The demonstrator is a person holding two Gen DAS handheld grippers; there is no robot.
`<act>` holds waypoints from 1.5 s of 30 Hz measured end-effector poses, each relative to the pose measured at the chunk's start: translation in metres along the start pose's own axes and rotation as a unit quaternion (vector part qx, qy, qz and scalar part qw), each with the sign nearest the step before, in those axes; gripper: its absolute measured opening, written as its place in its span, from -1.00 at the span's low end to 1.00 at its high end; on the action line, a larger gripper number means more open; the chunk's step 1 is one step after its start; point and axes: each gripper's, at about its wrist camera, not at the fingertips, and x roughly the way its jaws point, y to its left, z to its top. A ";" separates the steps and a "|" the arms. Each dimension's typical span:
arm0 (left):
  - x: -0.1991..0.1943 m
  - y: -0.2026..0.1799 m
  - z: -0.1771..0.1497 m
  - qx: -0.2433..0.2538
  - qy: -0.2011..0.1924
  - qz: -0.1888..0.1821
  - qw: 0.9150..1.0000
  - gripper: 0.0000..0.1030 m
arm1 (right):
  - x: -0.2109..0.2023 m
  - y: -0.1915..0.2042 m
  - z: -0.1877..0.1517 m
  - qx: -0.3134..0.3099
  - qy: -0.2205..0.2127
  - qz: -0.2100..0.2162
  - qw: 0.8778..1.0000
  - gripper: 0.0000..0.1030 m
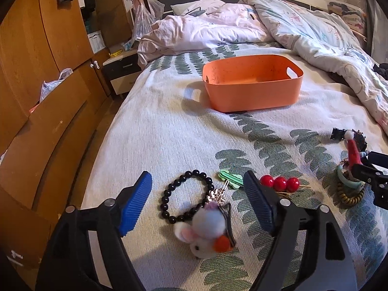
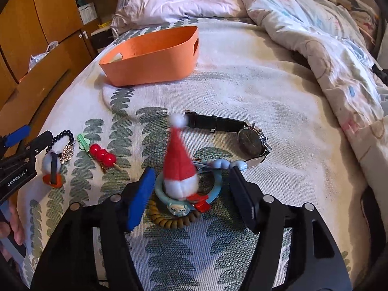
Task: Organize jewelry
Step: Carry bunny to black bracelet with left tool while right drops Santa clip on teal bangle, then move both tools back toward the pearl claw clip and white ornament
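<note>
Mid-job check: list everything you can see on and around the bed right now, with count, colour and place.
Storage bin: one, orange, mid-bed, nothing visible inside.
Bead bracelet: one, black, between the left tool's fingers.
Plush rabbit clip: one, white and orange, overlapping the bracelet.
Bow clip: one, green, right of the bracelet.
Berry hairpin: one, red, beside the green clip.
Santa hat clip: one, red and white, between the right tool's fingers.
Ring: one, teal, under the hat.
Coil hair tie: one, olive, under the ring.
Watch: one, black strap, behind the hat.
Duvet: one, pale printed, far end.
Left tool: open.
Right tool: open.
</note>
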 end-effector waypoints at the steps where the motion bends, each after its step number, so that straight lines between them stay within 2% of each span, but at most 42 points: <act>1: 0.000 0.000 0.000 0.000 0.000 0.000 1.000 0.50 | -0.001 0.000 0.000 -0.001 -0.002 -0.002 1.000 0.32; 9: -0.013 0.002 0.004 -0.006 -0.016 -0.004 1.000 0.53 | -0.019 -0.004 0.005 0.009 -0.025 0.005 1.000 0.40; 11: -0.020 0.002 0.006 -0.006 -0.025 -0.006 1.000 0.62 | -0.025 -0.009 0.006 0.024 -0.030 0.019 0.999 0.43; 19: -0.044 0.008 0.012 -0.017 -0.041 -0.007 0.999 0.64 | -0.057 -0.023 0.010 0.055 -0.066 0.040 0.996 0.45; 24: -0.074 0.012 0.013 -0.025 -0.056 -0.018 0.998 0.71 | -0.082 -0.021 0.007 0.051 -0.091 0.044 0.994 0.49; 27: -0.095 0.015 0.010 -0.024 -0.073 -0.012 0.997 0.82 | -0.098 -0.018 0.001 0.050 -0.103 0.049 0.992 0.52; 33: -0.124 0.016 -0.015 -0.023 -0.087 -0.014 0.996 0.88 | -0.131 -0.010 -0.014 0.043 -0.128 0.048 0.990 0.57; 38: -0.141 0.006 -0.041 -0.011 -0.087 0.005 0.996 0.89 | -0.155 -0.003 -0.031 0.043 -0.142 0.064 0.987 0.60; 45: -0.150 0.005 -0.085 -0.019 -0.068 -0.003 0.998 0.89 | -0.166 0.019 -0.076 0.031 -0.134 0.078 0.987 0.63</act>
